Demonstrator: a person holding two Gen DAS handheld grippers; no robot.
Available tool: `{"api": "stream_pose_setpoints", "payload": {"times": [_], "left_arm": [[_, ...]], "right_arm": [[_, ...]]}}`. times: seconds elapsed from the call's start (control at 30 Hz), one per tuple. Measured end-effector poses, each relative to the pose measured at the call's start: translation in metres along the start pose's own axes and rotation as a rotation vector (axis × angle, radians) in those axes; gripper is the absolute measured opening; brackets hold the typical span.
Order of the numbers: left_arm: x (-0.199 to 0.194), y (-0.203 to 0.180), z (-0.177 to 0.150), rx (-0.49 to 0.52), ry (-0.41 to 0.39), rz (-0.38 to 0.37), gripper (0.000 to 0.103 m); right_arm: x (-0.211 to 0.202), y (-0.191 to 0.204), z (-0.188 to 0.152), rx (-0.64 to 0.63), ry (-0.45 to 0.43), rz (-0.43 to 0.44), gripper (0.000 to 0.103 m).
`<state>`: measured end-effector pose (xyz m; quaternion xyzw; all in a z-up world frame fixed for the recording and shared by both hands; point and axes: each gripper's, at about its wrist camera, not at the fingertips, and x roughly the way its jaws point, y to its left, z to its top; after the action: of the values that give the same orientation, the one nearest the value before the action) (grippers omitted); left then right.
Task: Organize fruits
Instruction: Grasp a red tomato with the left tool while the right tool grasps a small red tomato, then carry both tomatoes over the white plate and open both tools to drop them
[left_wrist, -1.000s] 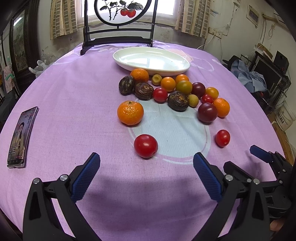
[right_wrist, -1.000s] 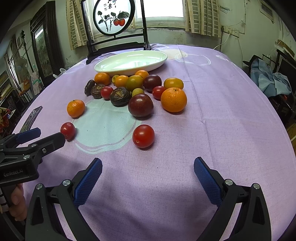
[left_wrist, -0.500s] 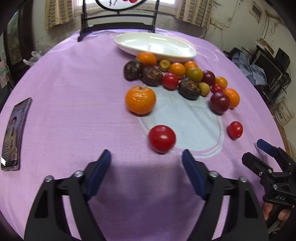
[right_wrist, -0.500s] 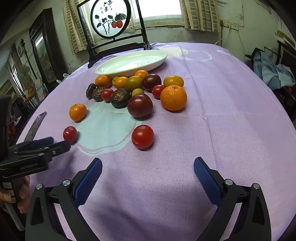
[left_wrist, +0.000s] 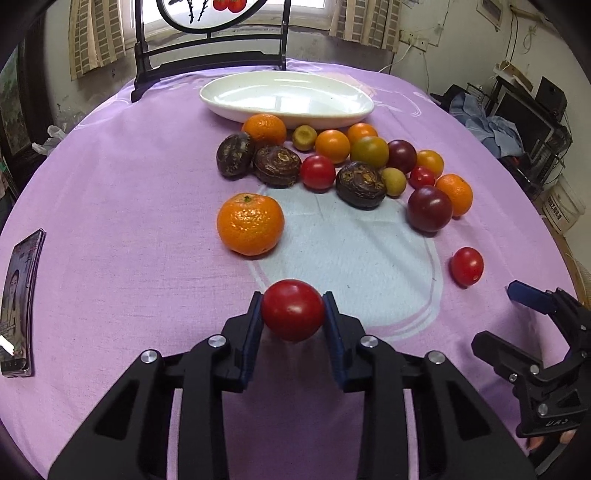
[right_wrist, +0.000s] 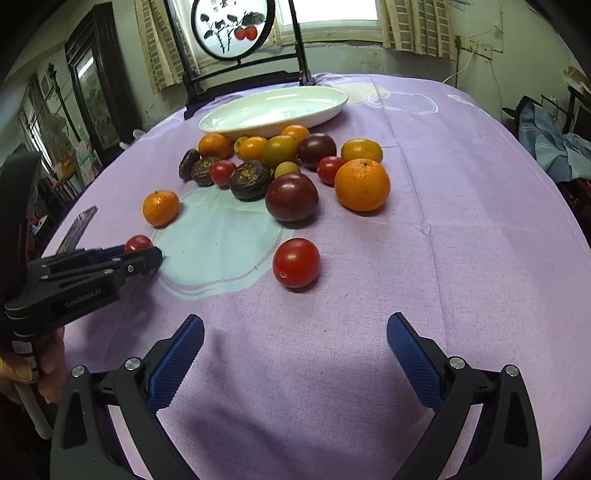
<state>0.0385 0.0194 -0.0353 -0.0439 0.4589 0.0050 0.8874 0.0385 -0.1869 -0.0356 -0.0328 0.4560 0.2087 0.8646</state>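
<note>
L gripper (left_wrist: 293, 314) closing on a red tomato (left_wrist: 293, 309), blue pads (left_wrist: 254, 325) touching it on both sides, fruit sits at the fingertips w/ purple tablecloth (left_wrist: 122, 206) under it. Can't tell if it's lifted off the cloth. From the R wrist cam same gripper (right_wrist: 142, 254) comes in at 9 o'clock, tomato only partly visible behind the jaws.

R gripper (right_wrist: 295, 347) wide apart, nothing between the pads, hovering over bare cloth. Second red tomato (right_wrist: 296, 262) at 12 o'clock just ahead of it, not touched.

Other fruit, L wrist cam:
- lone mandarin (left_wrist: 250, 224) at 11 o'clock from the gripped tomato, apart from the pile
- main pile (left_wrist: 343, 162) at 12–1 o'clock: oranges, small red tomatoes, dark purple ones, wrinkled passion fruits, a couple of yellow-green ones, mostly touching each other
- white oval dish (left_wrist: 286, 96) at 12 o'clock behind the pile, no fruit in it, nearest orange right at its rim

Phone (left_wrist: 20, 301) at 9 o'clock near table edge. Chair w/ round painted panel (right_wrist: 234, 29) behind the dish.
</note>
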Motion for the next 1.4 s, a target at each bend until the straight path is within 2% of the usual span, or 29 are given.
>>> {"api": "stream_pose_setpoints", "payload": {"times": [0.1, 0.2, 0.3, 0.43, 0.5, 0.53, 0.63, 0.73, 0.87, 0.97, 1.1, 1.23, 1.27, 1.4], "left_arm": [[0.001, 0.009, 0.0, -0.034, 0.002, -0.03, 0.031], [0.002, 0.012, 0.0, -0.048, 0.003, -0.048, 0.031], [0.003, 0.011, 0.0, -0.047, 0.003, -0.048, 0.031], [0.002, 0.012, -0.001, -0.05, 0.003, -0.052, 0.031], [0.003, 0.011, -0.001, -0.051, 0.003, -0.053, 0.031], [0.003, 0.011, 0.0, -0.05, 0.004, -0.052, 0.031], [0.003, 0.01, -0.001, -0.045, 0.004, -0.049, 0.031], [0.0, 0.006, -0.002, -0.019, 0.01, -0.054, 0.031], [-0.017, -0.003, 0.011, 0.035, -0.011, -0.094, 0.031], [-0.035, -0.008, 0.042, 0.083, -0.071, -0.103, 0.031], [-0.044, -0.01, 0.106, 0.092, -0.169, -0.091, 0.031], [-0.006, 0.002, 0.171, 0.03, -0.187, -0.033, 0.031], [0.009, 0.008, 0.182, 0.002, -0.165, -0.011, 0.031], [0.07, 0.034, 0.207, -0.114, -0.056, -0.024, 0.031]], "right_arm": [[0.006, 0.004, 0.004, -0.03, 0.034, -0.005, 0.099], [0.01, 0.007, 0.01, -0.046, 0.042, -0.047, 0.099], [0.013, 0.009, 0.02, -0.054, 0.049, -0.071, 0.09], [0.025, 0.015, 0.031, -0.082, 0.08, -0.099, 0.072], [0.029, 0.019, 0.033, -0.102, 0.092, -0.121, 0.054], [0.031, 0.022, 0.034, -0.109, 0.093, -0.106, 0.044], [0.031, 0.025, 0.035, -0.123, 0.085, -0.105, 0.029], [0.026, 0.021, 0.036, -0.106, 0.081, -0.075, 0.029], [0.003, 0.018, 0.044, -0.104, 0.006, -0.013, 0.029], [-0.018, 0.017, 0.067, -0.12, -0.071, 0.037, 0.029], [-0.03, 0.024, 0.113, -0.175, -0.182, 0.026, 0.029], [0.003, 0.024, 0.168, -0.169, -0.214, 0.021, 0.03], [0.014, 0.023, 0.179, -0.164, -0.206, 0.012, 0.03], [0.074, 0.017, 0.214, -0.133, -0.114, -0.007, 0.03]]}}
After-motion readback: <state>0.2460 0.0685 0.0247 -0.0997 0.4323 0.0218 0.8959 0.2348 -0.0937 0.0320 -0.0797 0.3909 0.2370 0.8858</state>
